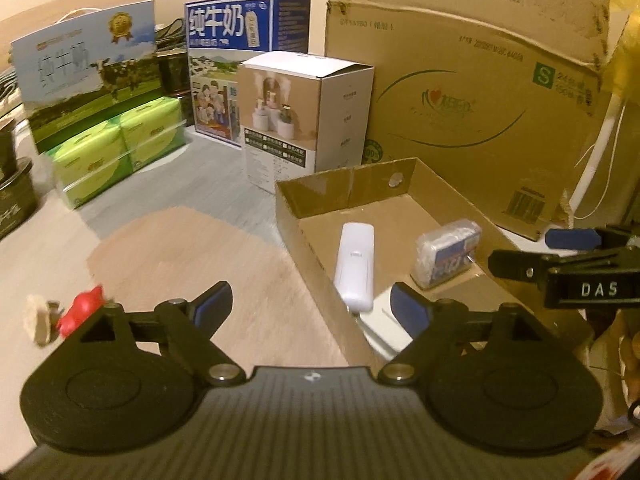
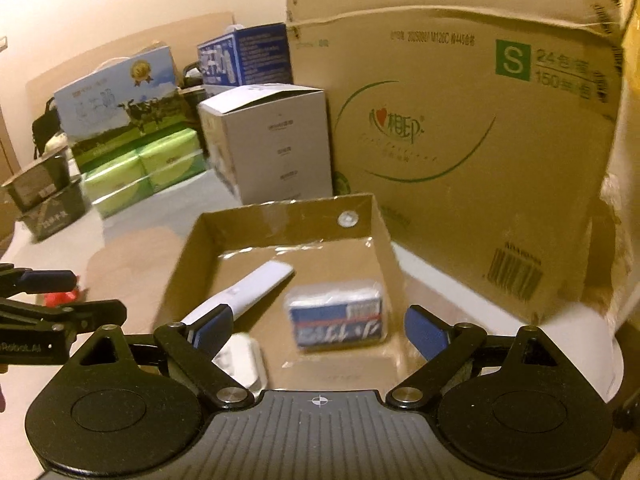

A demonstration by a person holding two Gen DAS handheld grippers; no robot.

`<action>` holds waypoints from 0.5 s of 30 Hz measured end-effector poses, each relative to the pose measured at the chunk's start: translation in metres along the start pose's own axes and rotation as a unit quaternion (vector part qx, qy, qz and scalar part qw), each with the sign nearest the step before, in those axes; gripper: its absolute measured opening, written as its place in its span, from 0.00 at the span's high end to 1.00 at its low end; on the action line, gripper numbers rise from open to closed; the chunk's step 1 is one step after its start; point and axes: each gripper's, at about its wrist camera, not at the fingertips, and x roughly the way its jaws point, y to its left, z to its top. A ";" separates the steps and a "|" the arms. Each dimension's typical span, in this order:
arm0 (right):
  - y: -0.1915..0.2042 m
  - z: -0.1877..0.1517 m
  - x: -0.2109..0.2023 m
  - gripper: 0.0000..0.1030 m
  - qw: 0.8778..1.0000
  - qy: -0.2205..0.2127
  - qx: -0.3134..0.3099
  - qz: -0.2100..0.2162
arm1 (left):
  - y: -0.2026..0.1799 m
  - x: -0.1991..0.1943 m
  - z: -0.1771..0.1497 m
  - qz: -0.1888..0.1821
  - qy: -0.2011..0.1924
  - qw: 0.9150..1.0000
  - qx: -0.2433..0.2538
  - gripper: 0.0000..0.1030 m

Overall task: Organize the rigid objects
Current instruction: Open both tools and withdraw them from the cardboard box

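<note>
You've got a white remote (image 2: 244,294) lying flat in the shallow cardboard tray (image 2: 280,220), wrapped blue-white pack (image 2: 338,316) just beside it.

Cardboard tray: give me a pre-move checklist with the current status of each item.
1. Left hand-held gripper empty, jaws apart: ok.
2. Right hand-held gripper empty, jaws apart: ok.
3. White remote lying inside the tray: ok.
4. Wrapped blue pack inside the tray: ok.
5. Small white item at the tray's near end, fully inside: cannot tell, partly hidden by a finger.
6. Everything gathered: not ok, a red object lies on the table outside the tray.
</note>
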 end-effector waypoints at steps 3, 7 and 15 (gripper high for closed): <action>0.012 -0.009 -0.018 0.10 1.000 0.002 0.008 0.004 | 0.003 -0.020 -0.010 0.000 -0.004 1.000 -0.006 0.15; 0.029 -0.019 -0.040 0.10 1.000 0.005 0.017 0.012 | 0.009 -0.046 -0.023 0.004 -0.006 1.000 -0.015 0.15; 0.063 -0.037 -0.075 0.10 0.999 0.003 0.022 0.032 | 0.026 -0.089 -0.049 0.019 -0.012 0.999 -0.031 0.13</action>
